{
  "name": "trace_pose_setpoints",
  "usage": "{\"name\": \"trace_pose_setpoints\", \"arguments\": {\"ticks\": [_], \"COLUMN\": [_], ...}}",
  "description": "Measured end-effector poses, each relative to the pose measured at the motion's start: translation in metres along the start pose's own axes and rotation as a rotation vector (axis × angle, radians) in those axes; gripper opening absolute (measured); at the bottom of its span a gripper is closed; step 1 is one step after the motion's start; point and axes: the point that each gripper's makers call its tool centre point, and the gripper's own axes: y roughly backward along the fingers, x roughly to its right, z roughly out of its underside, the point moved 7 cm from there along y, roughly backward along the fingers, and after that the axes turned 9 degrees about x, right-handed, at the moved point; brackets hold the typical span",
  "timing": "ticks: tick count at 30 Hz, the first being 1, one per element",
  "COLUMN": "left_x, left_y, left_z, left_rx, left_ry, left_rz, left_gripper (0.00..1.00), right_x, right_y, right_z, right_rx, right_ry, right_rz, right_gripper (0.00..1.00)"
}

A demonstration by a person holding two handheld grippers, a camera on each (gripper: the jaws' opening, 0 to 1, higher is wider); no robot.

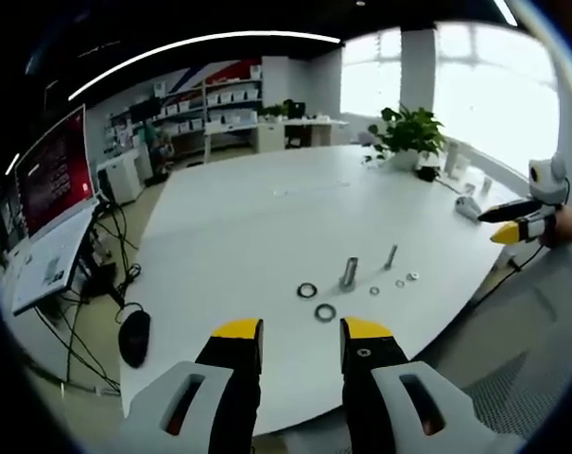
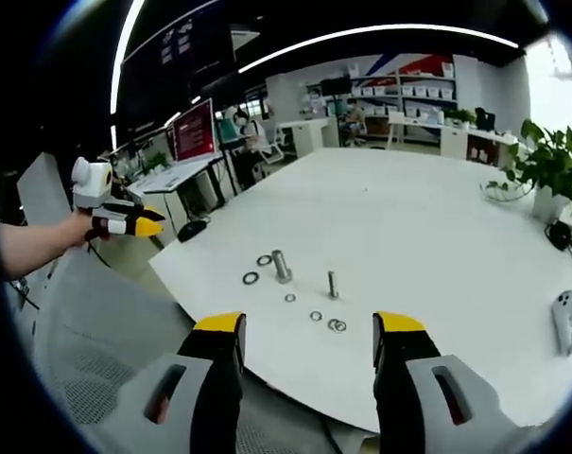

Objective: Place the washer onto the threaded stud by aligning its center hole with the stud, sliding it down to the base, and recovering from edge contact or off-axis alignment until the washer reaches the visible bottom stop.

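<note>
Both your grippers hang off the white table point(image 2: 437, 227), jaws apart and empty: left gripper point(image 1: 302, 333), right gripper point(image 2: 307, 325). The washer point(image 2: 251, 278) lies at the threaded stud's point(image 2: 282, 266) eight o'clock. Pinch its rim level, then centre the hole before lowering.

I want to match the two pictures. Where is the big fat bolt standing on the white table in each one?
Left gripper view: the big bolt stands just above that view's own jaws, right of centre.
Right gripper view: it stands near the table's near edge, centre-left.
Shared landmark: the thin stud beside it.
</note>
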Motion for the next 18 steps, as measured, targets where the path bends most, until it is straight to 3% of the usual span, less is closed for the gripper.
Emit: {"name": "trace_pose_setpoints", "arguments": {"ticks": [5, 18], "left_x": [-0.0068, -0.0082], "left_y": [0.0043, 0.0034], "left_z": [-0.0016, 0.0004], "left_rx": [0.030, 0.023], "left_ry": [0.053, 0.060], "left_rz": [-0.023, -0.027], "left_gripper": [0.31, 0.31], "right_x": [-0.0002, -0.0002], "right_y": [-0.0001, 0.0008], "right_z": [-0.0008, -0.0021], "right_rx": [0.009, 0.020], "right_ry": [-0.010, -0.015], "right_rz": [-0.001, 0.000], "right_gripper": [0.56, 0.56]}}
